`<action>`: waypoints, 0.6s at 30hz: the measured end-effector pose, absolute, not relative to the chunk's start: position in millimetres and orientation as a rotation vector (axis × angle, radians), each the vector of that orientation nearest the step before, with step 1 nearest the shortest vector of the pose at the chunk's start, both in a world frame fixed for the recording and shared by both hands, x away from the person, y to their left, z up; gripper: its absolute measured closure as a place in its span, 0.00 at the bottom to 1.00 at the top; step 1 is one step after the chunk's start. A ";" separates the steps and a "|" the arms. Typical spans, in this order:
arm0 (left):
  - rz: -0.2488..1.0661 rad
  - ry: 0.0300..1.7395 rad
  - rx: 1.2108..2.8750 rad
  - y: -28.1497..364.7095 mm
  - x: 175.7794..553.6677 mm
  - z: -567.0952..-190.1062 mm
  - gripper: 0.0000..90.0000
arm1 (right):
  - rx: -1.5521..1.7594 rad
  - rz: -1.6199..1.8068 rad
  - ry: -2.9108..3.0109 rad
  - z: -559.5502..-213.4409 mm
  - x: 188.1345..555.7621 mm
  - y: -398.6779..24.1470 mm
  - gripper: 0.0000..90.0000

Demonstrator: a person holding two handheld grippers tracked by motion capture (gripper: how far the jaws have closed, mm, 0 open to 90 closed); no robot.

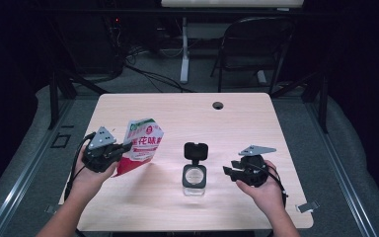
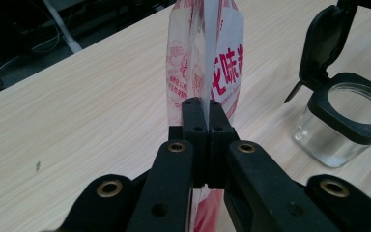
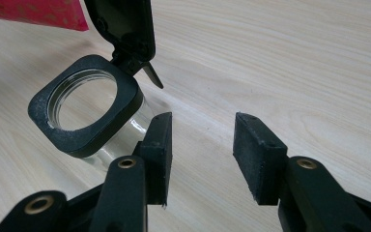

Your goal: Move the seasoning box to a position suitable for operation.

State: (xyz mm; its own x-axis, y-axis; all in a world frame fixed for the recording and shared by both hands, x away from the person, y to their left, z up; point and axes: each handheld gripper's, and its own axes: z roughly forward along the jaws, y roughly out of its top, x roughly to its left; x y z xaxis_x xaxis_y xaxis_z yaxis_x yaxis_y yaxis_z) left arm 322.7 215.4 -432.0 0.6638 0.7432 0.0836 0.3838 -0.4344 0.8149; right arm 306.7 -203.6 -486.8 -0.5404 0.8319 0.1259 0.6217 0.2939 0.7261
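A: Left side?
B: Left hand-held gripper [image 1: 109, 147] sits in the left hand [image 1: 90, 170], forearm coming in from the bottom edge and angled up and inward. Jaws pressed together, pointing toward the middle; grey plate on top.
A: Right?
B: Right hand-held gripper [image 1: 232, 170] in the right hand [image 1: 260, 190], forearm in from the bottom right. Jaws point left, spread apart with nothing between them, pads [image 3: 253, 154] bare. Cable trails behind the wrist.
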 end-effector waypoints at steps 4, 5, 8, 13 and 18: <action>0.539 0.863 2.054 211.6 321.8 -433.7 1.00 | 1.324 1.081 2.298 -486.5 306.1 -203.5 0.65; 0.538 0.861 2.054 210.6 321.4 -434.0 1.00 | 1.328 1.091 2.297 -487.1 305.6 -202.9 0.65; 0.529 0.851 2.055 207.5 320.3 -434.9 1.00 | 1.334 1.097 2.312 -488.9 305.0 -201.5 0.65; 0.526 0.835 2.057 203.4 317.1 -434.4 1.00 | 1.340 1.092 2.331 -489.9 304.4 -200.4 0.65; 0.526 0.814 2.062 200.1 313.2 -432.0 1.00 | 1.339 1.102 2.334 -485.8 303.8 -200.1 0.65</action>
